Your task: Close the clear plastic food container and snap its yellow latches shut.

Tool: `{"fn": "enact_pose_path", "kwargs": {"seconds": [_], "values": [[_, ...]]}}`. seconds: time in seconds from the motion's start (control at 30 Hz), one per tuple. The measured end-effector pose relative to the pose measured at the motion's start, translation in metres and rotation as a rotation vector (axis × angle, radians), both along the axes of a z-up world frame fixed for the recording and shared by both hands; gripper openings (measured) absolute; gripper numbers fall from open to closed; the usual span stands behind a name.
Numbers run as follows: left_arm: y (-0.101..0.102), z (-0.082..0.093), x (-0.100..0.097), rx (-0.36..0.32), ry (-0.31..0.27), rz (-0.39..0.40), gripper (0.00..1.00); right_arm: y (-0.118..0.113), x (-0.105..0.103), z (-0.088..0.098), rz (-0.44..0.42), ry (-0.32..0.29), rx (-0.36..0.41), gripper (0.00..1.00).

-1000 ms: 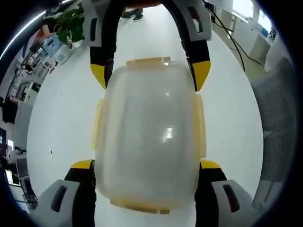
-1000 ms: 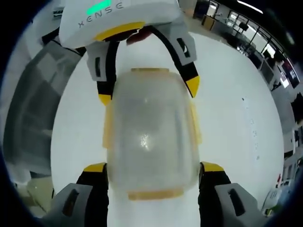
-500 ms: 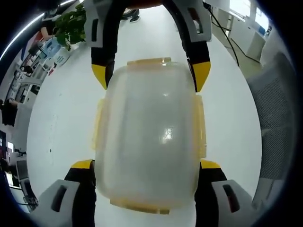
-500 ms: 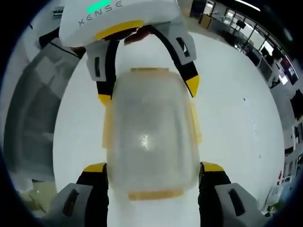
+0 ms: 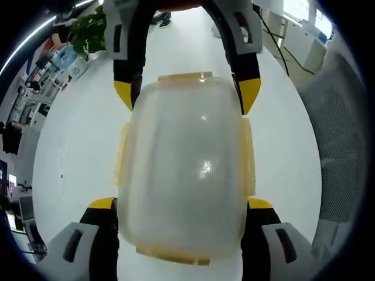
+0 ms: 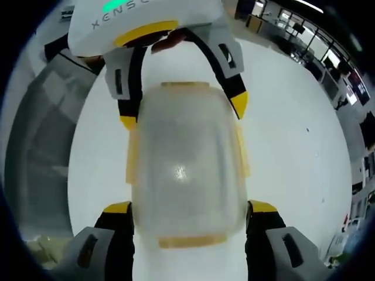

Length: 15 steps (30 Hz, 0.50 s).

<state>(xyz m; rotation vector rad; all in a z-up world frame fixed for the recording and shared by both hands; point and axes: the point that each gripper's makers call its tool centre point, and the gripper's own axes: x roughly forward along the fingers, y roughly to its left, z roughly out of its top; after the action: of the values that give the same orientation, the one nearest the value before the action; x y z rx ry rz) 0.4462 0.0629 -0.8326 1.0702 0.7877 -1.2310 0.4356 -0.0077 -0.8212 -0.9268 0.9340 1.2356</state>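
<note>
The clear plastic food container (image 5: 184, 170) lies on the white table (image 5: 76, 146) with its lid on. Yellow latches (image 5: 248, 156) run along its sides and both ends; whether they are snapped down I cannot tell. My left gripper (image 5: 181, 204) clamps the near end, its yellow-tipped jaws pressed against both sides. From the top of the left gripper view, my right gripper (image 5: 185, 93) holds the far end the same way. In the right gripper view the container (image 6: 184, 170) sits between my right gripper (image 6: 190, 206) below and my left gripper (image 6: 183, 111) above.
A potted plant (image 5: 88, 29) and shelves stand beyond the table's far left. A grey mesh chair (image 5: 343, 146) is close on the right, with black cables (image 5: 284, 50) behind it. The same chair (image 6: 35, 146) fills the left of the right gripper view.
</note>
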Motion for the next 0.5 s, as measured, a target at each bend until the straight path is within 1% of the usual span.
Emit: {"fn": "enact_pose_path", "kwargs": {"seconds": [0.5], "values": [[0.028,-0.001,-0.01,-0.004,0.0,0.001,0.88,0.027,-0.01,-0.001,-0.006,0.002,-0.008,0.79]]}}
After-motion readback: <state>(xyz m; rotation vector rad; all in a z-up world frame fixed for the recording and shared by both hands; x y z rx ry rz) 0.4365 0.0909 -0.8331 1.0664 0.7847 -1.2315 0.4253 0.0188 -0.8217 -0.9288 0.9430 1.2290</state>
